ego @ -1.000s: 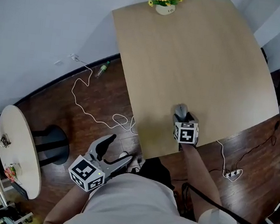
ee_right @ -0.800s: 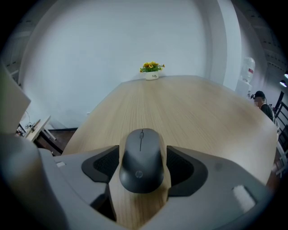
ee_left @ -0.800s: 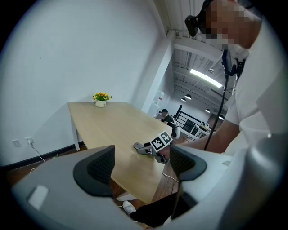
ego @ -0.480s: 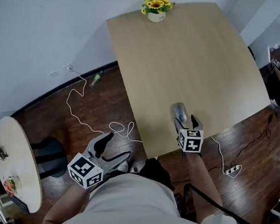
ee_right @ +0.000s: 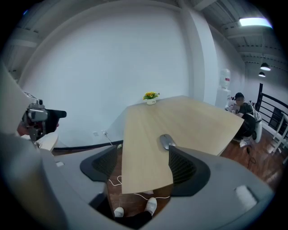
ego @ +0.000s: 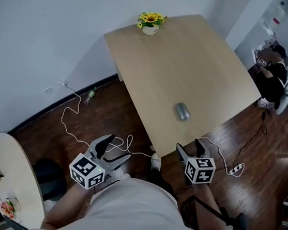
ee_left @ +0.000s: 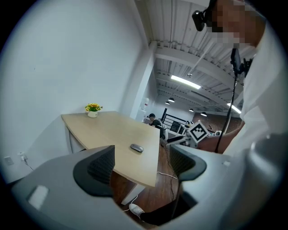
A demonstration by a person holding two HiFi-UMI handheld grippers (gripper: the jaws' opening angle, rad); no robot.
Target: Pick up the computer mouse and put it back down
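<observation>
The grey computer mouse (ego: pixel 182 111) lies alone on the light wooden table (ego: pixel 191 65), near its front edge. It also shows in the left gripper view (ee_left: pixel 137 148) and the right gripper view (ee_right: pixel 166 141). My right gripper (ego: pixel 189 146) hangs off the table in front of its edge and apart from the mouse. Its jaws are opening and nothing is between them (ee_right: pixel 141 166). My left gripper (ego: pixel 117 147) is held over the floor left of the table, open and empty (ee_left: pixel 141 164).
A small pot of yellow flowers (ego: pixel 150 24) stands at the table's far corner. White cables (ego: pixel 76 114) and a power strip (ego: pixel 235 170) lie on the dark wood floor. A round side table (ego: pixel 6 173) is at the lower left. A person (ego: pixel 272 70) sits at the far right.
My right gripper has let go of the mouse, opened, and drawn back off the table towards the body. The mouse stays on the table. The left gripper shifted a little.
</observation>
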